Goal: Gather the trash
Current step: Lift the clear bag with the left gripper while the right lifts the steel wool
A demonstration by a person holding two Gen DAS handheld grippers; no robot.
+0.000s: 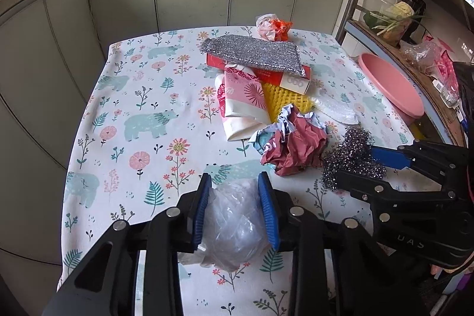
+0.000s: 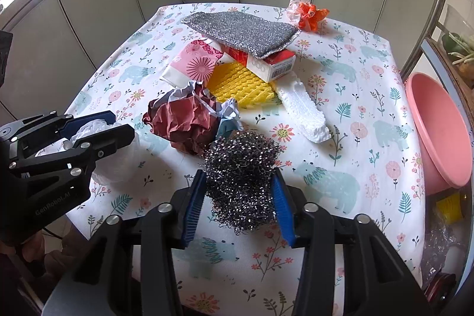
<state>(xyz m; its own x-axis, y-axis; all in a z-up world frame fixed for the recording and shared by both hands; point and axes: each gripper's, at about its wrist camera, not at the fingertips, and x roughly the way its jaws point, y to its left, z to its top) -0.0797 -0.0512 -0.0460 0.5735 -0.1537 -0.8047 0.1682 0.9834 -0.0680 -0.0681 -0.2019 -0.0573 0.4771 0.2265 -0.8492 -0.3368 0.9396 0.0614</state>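
My left gripper (image 1: 235,208) clamps a clear plastic bag (image 1: 234,227) between its pads. My right gripper (image 2: 240,197) squeezes the steel scourer (image 2: 241,173), apparently just above the tablecloth (image 2: 340,96), beside the crumpled paper (image 2: 186,120).

My left gripper (image 1: 235,209) has its blue fingers (image 1: 201,215) pressed on both sides of a crumpled clear plastic bag (image 1: 234,227) on the desk (image 1: 118,114). Just beyond the bag lies a crumpled red paper ball (image 1: 293,147). Right of that ball, my right gripper (image 1: 364,165) grips a steel wool scourer (image 1: 352,159).
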